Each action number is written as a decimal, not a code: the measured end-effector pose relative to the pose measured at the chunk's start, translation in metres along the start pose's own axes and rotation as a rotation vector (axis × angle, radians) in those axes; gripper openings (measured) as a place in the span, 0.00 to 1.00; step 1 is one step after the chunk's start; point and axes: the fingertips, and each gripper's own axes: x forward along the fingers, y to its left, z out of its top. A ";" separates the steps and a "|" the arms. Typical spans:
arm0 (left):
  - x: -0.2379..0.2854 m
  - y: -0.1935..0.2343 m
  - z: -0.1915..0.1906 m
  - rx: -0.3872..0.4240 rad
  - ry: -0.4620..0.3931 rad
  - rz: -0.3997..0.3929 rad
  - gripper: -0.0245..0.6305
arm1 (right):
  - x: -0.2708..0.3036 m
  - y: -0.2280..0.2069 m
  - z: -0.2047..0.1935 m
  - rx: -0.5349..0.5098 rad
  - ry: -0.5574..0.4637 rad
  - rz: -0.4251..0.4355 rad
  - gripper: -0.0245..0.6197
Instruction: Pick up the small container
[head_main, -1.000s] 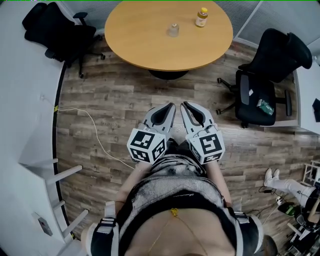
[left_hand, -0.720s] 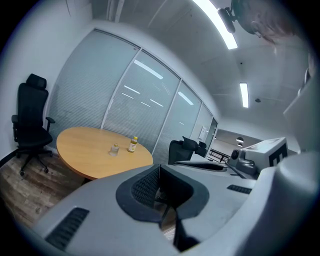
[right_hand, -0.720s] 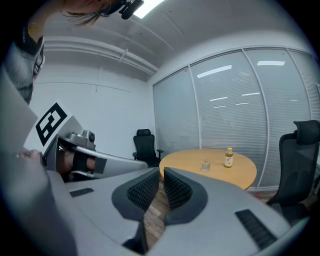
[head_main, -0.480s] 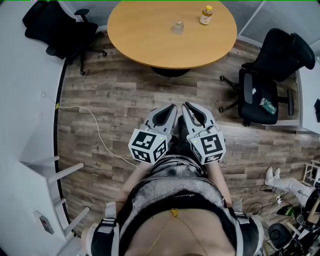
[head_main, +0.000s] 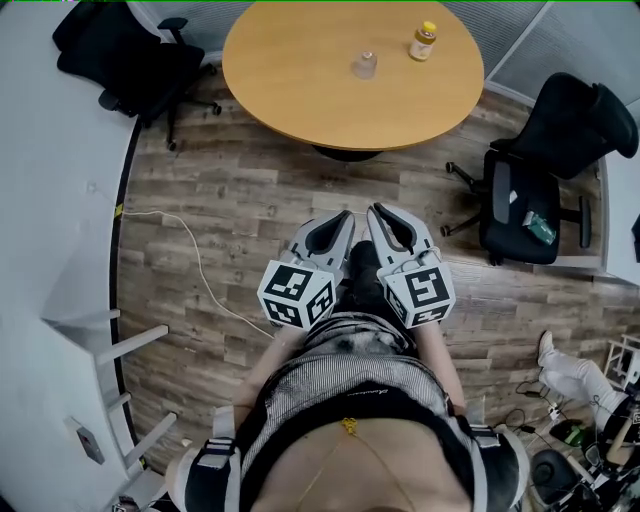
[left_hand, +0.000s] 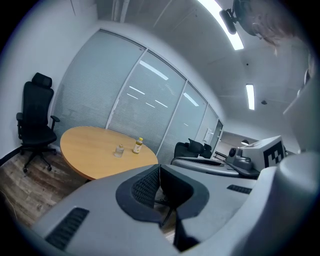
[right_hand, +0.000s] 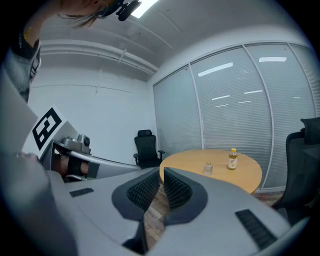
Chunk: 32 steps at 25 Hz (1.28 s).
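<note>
The left tool (head_main: 342, 216) has its jaws pressed together with nothing between them. The right tool (head_main: 374, 210) just beside it is equally narrow, with only a thin slit between the pads, and it is also empty. Both are held low before the person's body and point toward the round surface (head_main: 300, 80), I think because it is too far to reach yet.

The small container (head_main: 365, 65), a clear little jar, stands upright near the middle of this surface, well apart from both tools. A yellow bottle (head_main: 424, 41) stands near it, closer to the far edge, not touching.

Between the person and the surface lies open wooden floor (head_main: 260, 190). A black chair (head_main: 130, 50) stands at the left and a second chair (head_main: 545, 170) at the right, both outside the straight path. A white cable (head_main: 200, 272) lies to the left. The near edge looks free for an approach.
</note>
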 end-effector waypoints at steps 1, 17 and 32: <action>0.004 0.002 0.003 0.002 -0.002 0.002 0.07 | 0.003 -0.003 0.002 -0.002 0.000 0.002 0.10; 0.083 0.026 0.044 0.002 -0.013 0.028 0.07 | 0.057 -0.070 0.031 -0.022 -0.011 0.050 0.10; 0.132 0.035 0.065 0.002 -0.018 0.079 0.07 | 0.092 -0.112 0.046 -0.040 -0.009 0.141 0.10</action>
